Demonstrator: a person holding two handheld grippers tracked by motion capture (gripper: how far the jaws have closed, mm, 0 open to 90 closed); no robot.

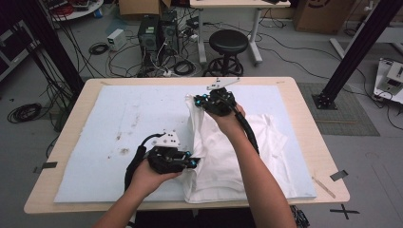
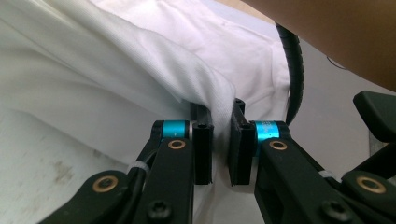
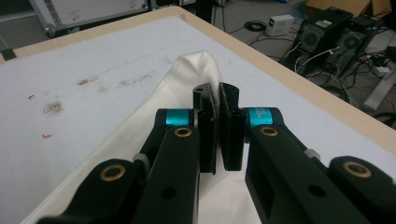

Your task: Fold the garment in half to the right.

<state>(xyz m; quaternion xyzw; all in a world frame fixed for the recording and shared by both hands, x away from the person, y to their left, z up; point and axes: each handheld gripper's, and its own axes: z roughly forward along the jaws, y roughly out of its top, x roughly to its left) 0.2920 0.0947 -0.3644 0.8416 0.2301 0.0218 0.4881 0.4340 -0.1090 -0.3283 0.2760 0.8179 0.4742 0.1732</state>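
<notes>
A white T-shirt (image 1: 223, 147) lies crumpled on the right half of a pale mat (image 1: 119, 118). My left gripper (image 1: 196, 163) is at the shirt's near left edge; in the left gripper view (image 2: 219, 111) its jaws are shut on a fold of the white cloth (image 2: 140, 70). My right gripper (image 1: 196, 99) is at the shirt's far left corner, holding it slightly raised. In the right gripper view (image 3: 217, 91) the jaws stand almost together over the cloth, and a tip of fabric (image 3: 198, 67) pokes out beyond them.
The mat has brown stains (image 1: 124, 151) on its left half. The wooden table edge (image 1: 309, 118) runs close to the shirt's right side. Behind the table are a black stool (image 1: 229, 42), computer towers (image 1: 149, 31) and floor cables. The right forearm (image 1: 259, 175) crosses over the shirt.
</notes>
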